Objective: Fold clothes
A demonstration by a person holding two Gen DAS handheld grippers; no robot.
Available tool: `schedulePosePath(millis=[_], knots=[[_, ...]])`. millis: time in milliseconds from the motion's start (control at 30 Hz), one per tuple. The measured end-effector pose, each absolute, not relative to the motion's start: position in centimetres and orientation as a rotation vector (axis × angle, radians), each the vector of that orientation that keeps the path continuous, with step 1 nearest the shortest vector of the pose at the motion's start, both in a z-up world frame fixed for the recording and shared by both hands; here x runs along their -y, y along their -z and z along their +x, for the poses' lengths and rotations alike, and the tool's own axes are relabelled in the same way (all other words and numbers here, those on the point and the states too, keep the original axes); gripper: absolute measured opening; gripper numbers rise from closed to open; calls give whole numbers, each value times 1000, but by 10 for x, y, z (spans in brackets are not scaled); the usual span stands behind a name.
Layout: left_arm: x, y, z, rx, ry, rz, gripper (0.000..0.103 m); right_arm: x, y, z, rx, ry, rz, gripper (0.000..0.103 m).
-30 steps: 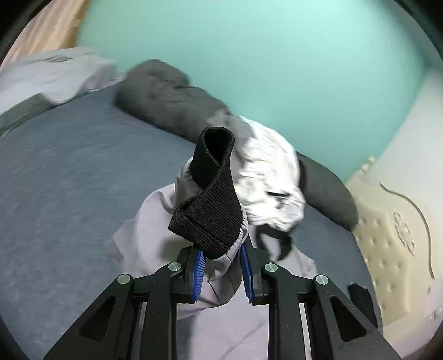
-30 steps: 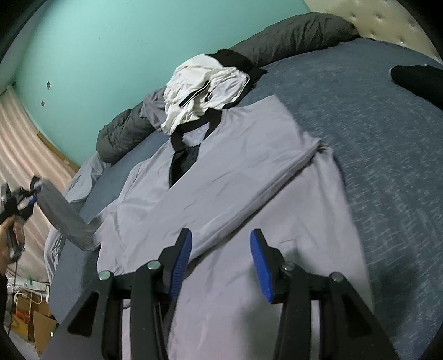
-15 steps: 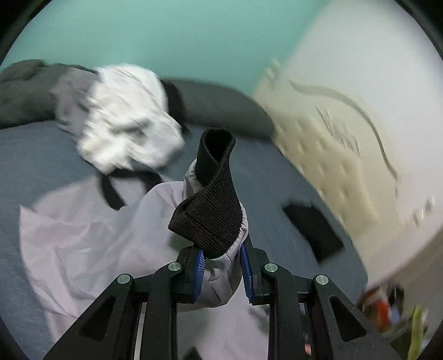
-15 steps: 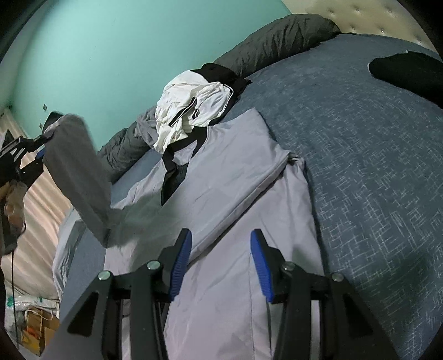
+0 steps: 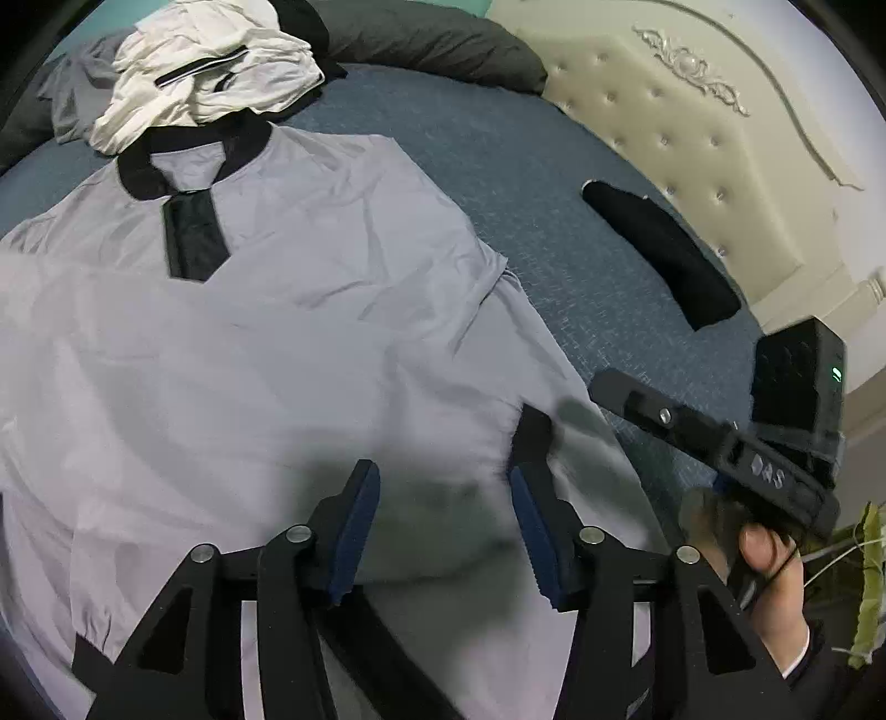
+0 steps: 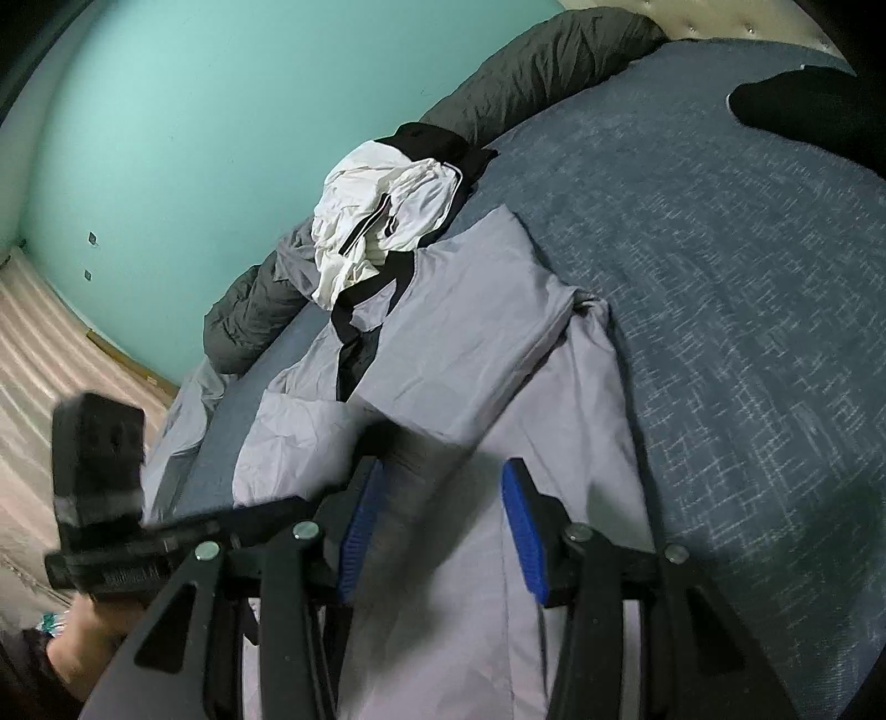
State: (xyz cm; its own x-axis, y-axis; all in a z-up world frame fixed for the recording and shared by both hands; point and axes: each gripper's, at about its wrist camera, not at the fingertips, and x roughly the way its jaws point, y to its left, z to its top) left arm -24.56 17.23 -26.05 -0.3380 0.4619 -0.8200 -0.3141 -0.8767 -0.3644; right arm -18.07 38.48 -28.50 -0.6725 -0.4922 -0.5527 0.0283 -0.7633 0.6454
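Opening left gripper (image 5: 443,520) above jacket (image 5: 310,310)

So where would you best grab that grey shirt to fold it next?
Probably at the black cuff at the near left corner of the grey shirt. It is a thick band at the sleeve's end, lying flat, so the tool could come from the near edge and pinch it from above.

Grey, black and white clothes on a blue bed

The shirt (image 5: 310,332) is pale grey with a black collar and black placket; the crumpled garment (image 5: 205,66) above it is white with a thin black stripe; the bedcover (image 6: 747,310) is dark blue flecked with white; the bolster (image 5: 432,44) is charcoal; the wall (image 6: 194,122) is turquoise; the headboard (image 5: 692,127) is cream; the gripper pads (image 6: 523,531) are blue.
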Motion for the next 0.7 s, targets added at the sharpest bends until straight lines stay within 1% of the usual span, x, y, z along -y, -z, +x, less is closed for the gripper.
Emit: schedulePosePath(millis=[33, 133, 167, 233, 400, 500, 700], knots=[[-166, 261, -243, 201, -2244, -1442, 55, -383, 286, -182, 893, 2461, 1078, 48], [-142, 261, -236, 235, -2285, -1452, 55, -379, 289, -186, 903, 2442, 1093, 59], [-133, 261, -234, 249, -2300, -1453, 56, -378, 290, -187, 905, 2439, 1101, 60], [-113, 267, -233, 283, -2333, -1469, 58, -375, 294, -191, 886, 2440, 1130, 60], [-58, 279, -226, 392, -2422, -1517, 58, -369, 305, -201, 809, 2465, 1230, 61], [-27, 283, -222, 467, -2466, -1539, 58, -374, 314, -202, 834, 2459, 1272, 61], [23, 283, -216, 555, -2579, -1566, 58, -376, 324, -205, 828, 2458, 1285, 61]])
